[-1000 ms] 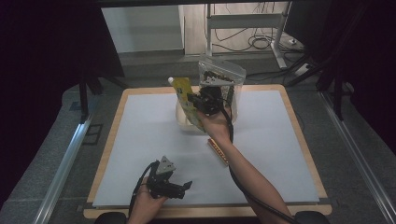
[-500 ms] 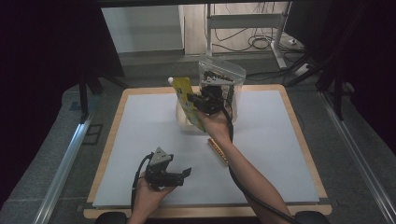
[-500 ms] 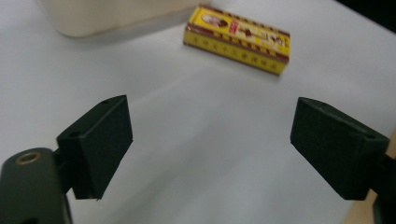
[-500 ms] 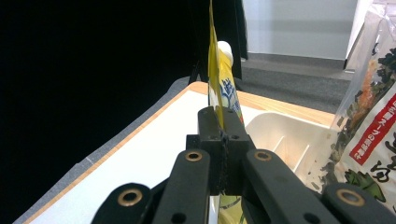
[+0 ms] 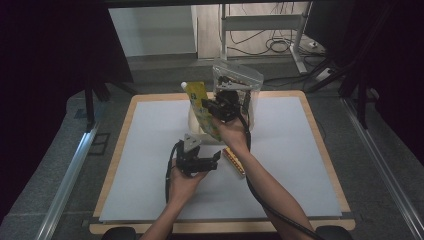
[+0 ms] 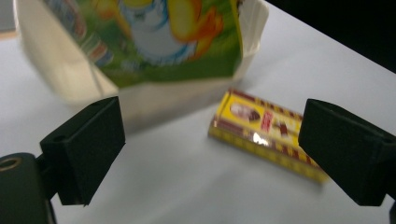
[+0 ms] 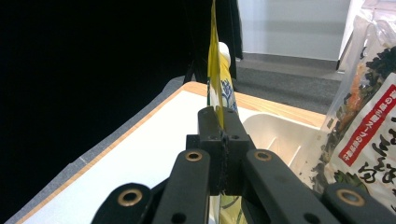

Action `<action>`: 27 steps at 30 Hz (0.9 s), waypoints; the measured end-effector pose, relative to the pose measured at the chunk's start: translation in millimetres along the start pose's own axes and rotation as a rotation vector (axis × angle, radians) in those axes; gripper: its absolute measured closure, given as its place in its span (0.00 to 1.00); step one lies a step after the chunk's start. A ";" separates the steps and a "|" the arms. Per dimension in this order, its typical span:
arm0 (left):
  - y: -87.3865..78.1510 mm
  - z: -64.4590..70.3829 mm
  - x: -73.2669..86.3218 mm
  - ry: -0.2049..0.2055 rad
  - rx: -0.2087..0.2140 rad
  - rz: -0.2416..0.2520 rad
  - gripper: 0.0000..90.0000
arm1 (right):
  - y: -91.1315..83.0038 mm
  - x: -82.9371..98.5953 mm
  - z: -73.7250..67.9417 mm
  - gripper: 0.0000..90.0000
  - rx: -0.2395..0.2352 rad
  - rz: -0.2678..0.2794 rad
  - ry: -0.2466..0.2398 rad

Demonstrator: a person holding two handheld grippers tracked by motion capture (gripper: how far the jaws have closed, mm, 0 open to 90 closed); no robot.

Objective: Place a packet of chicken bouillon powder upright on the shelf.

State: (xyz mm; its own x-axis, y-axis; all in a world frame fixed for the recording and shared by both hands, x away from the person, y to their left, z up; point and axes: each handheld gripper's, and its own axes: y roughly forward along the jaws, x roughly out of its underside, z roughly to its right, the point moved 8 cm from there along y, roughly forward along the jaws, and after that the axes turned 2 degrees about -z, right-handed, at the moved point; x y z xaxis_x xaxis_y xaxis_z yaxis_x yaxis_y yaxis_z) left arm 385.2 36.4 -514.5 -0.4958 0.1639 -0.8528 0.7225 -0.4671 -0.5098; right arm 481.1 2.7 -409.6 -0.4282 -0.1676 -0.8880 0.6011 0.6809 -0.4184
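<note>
My right gripper point(image 5: 216, 106) point(image 7: 218, 116) is shut on a yellow-green spouted pouch point(image 5: 201, 102) point(image 7: 216, 65), holding it upright over a white container point(image 5: 196, 125) point(image 7: 275, 133). The pouch's printed face point(image 6: 154, 37) hangs in front of that container point(image 6: 70, 79) in the left gripper view. A flat yellow and brown box point(image 5: 234, 161) point(image 6: 268, 133) lies on the white mat just ahead of my left gripper point(image 5: 202, 162) point(image 6: 215, 154), which stands open with the box near its right jaw. A clear bag of dried food point(image 5: 239, 85) point(image 7: 369, 107) stands in the container behind the pouch.
A white mat point(image 5: 150, 150) covers the wooden-edged table point(image 5: 122, 125). Beyond the far edge are a desk frame point(image 5: 260, 25) and cables on the floor. Dark curtains flank both sides.
My left gripper has moved forward and right across the mat, toward the yellow box. The right gripper and its pouch have stayed in place over the container.
</note>
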 end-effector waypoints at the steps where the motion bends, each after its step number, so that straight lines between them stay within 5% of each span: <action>1: 4.3 0.6 -3.6 0.004 -0.012 0.007 0.08 | -0.2 0.1 0.7 0.99 0.000 0.001 0.000; 15: 35.9 -11.0 -22.9 -0.040 -0.128 0.071 0.11 | -1.7 1.0 -0.3 0.99 -0.004 -0.002 -0.006; 27: 33.7 -20.2 -14.0 -0.049 -0.113 0.052 0.21 | -4.5 2.8 4.2 0.99 0.004 -0.008 -0.010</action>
State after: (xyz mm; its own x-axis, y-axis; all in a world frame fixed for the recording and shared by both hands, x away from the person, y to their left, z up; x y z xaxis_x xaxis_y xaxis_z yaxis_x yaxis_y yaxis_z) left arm 426.3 35.9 -522.1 -0.4774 0.0984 -0.8732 0.7959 -0.3726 -0.4771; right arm 480.0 -3.8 -411.0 -0.4266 -0.1802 -0.8863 0.6004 0.6765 -0.4265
